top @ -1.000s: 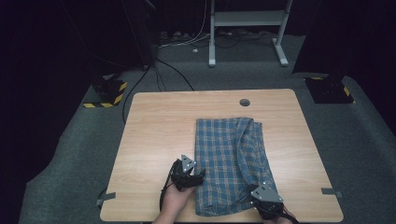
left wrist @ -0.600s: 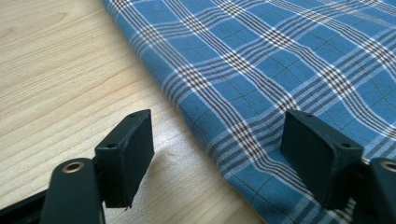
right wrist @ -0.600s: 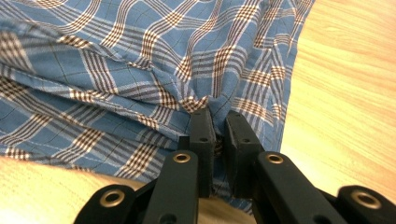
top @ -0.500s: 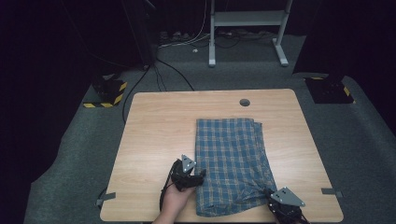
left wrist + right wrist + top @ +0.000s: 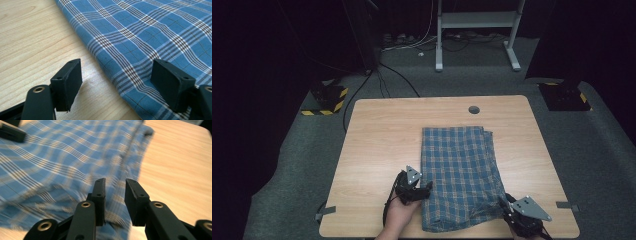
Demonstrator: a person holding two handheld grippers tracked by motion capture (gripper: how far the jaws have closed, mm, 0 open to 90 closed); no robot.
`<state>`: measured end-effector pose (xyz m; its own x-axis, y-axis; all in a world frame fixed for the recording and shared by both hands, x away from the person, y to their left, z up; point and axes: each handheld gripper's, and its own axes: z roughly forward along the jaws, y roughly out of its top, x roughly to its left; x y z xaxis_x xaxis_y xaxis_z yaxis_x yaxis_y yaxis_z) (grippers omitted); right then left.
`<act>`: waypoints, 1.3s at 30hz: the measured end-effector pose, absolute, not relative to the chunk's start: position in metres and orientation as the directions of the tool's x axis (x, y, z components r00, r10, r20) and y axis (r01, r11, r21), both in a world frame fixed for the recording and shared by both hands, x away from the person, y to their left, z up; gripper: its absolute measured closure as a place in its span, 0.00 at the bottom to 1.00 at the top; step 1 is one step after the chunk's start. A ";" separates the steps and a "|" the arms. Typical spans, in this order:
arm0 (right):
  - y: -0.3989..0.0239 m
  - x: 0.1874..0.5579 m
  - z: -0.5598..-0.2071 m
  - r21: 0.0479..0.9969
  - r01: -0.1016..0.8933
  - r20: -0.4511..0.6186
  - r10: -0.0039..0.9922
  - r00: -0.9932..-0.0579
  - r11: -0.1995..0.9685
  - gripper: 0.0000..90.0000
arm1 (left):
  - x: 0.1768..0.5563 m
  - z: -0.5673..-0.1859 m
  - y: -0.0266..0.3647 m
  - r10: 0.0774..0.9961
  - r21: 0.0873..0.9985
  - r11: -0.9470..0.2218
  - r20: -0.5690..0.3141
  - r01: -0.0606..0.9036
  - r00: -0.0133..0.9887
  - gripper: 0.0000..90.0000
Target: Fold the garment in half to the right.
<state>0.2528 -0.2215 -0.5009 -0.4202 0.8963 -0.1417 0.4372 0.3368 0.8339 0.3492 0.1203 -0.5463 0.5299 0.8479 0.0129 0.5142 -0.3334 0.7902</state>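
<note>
At near right corner, right tongs (image 5: pixel 507 206) just opening, cloth (image 5: pixel 462 175) flatter

Tabletop (image 5: pixel 377 130) lit from above, surroundings dark; right gripper view motion-blurred; left gripper view sharp.

A pale wooden desk (image 5: pixel 382 135) is standing on grey carpet (image 5: pixel 292 165). Behind it, a white metal frame (image 5: pixel 474 22) and cables (image 5: pixel 397 75) are sitting in darkness.
</note>
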 end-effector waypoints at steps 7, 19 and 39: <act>-0.189 0.276 -0.514 0.784 0.463 -0.160 0.855 -0.494 0.414 0.72 | 0.349 -0.546 0.121 0.848 0.790 -0.330 0.007 0.517 0.531 0.28; -0.217 0.270 -0.536 0.721 0.547 -0.122 0.855 -0.504 0.425 0.64 | 0.349 -0.546 0.120 0.849 0.791 -0.333 0.014 0.514 0.529 0.27; -0.169 0.277 -0.516 0.784 0.467 -0.045 0.786 -0.616 0.410 0.46 | 0.348 -0.546 0.122 0.853 0.790 -0.321 0.003 0.522 0.521 0.25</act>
